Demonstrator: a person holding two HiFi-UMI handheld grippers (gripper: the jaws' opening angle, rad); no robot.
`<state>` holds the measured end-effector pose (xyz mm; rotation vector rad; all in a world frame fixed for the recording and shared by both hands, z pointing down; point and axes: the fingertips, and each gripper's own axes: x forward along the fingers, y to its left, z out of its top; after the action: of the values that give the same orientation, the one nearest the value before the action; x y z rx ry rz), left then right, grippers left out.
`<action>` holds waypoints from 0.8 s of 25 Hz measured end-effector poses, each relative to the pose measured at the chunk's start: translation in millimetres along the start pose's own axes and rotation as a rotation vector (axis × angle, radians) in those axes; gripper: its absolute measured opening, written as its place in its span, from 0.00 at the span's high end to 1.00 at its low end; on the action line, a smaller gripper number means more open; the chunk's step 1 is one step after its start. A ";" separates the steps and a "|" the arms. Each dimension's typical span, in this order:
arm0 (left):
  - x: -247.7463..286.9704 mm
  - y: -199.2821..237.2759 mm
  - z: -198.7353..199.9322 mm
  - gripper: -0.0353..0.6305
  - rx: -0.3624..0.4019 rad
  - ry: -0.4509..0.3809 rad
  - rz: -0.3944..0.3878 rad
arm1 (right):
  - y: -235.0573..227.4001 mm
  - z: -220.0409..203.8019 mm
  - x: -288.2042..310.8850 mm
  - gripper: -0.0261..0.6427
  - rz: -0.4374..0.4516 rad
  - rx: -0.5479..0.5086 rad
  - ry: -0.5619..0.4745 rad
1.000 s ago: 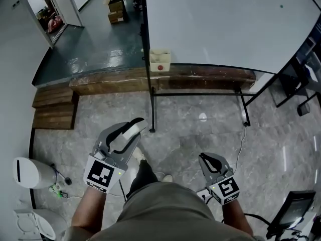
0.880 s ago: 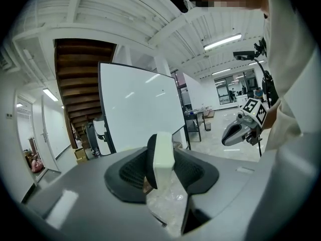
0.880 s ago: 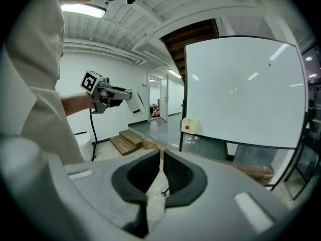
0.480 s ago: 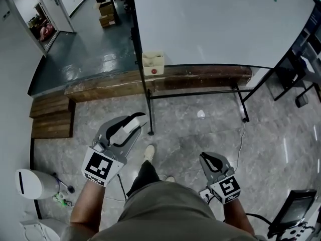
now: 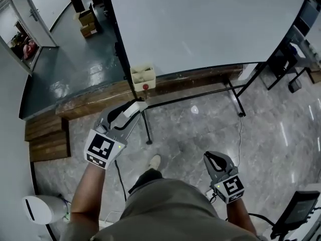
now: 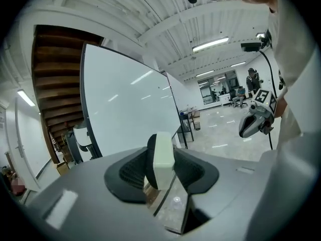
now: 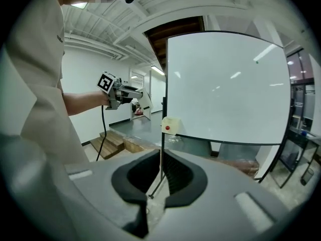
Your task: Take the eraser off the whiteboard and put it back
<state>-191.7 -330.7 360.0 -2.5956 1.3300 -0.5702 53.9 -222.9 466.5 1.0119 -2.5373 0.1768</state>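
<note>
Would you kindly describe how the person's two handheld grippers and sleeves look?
The left gripper and right gripper are grey shells with black ribbed pads, each carrying a white cube of black square markers. A black cable trails from the left. The sleeves are light.

The left arm reaches forward, and the left gripper (image 5: 136, 112) points a little downward, its jaws pressed on the eraser (image 6: 163, 159). The right gripper (image 5: 216, 159) is low, near the body, with jaws together and empty.
</note>
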 end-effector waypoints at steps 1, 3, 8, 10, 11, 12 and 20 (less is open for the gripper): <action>11.0 9.6 -3.1 0.71 0.005 0.001 -0.012 | -3.4 2.3 5.9 0.94 -0.015 0.009 0.006; 32.1 26.5 -9.3 0.70 0.014 0.006 -0.040 | -8.5 5.6 16.6 0.94 -0.042 0.032 0.022; 78.4 61.2 -21.1 0.71 0.043 0.006 -0.109 | -17.0 20.6 44.2 0.94 -0.101 0.056 0.019; 95.4 70.8 -26.1 0.71 0.050 0.008 -0.136 | -20.0 23.8 51.7 0.94 -0.125 0.069 0.024; 103.6 75.1 -29.6 0.71 0.053 0.011 -0.149 | -21.0 25.3 54.9 0.94 -0.138 0.076 0.026; 111.5 79.0 -33.9 0.71 0.057 0.015 -0.162 | -21.5 26.7 58.1 0.94 -0.152 0.084 0.027; 167.5 100.9 -73.7 0.71 0.090 0.047 -0.238 | -27.8 28.3 71.9 0.94 -0.273 0.128 0.045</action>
<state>-208.2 -523.8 438.2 -2.6987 0.9879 -0.7140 16.6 -296.0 469.4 1.3749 -2.3417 0.2823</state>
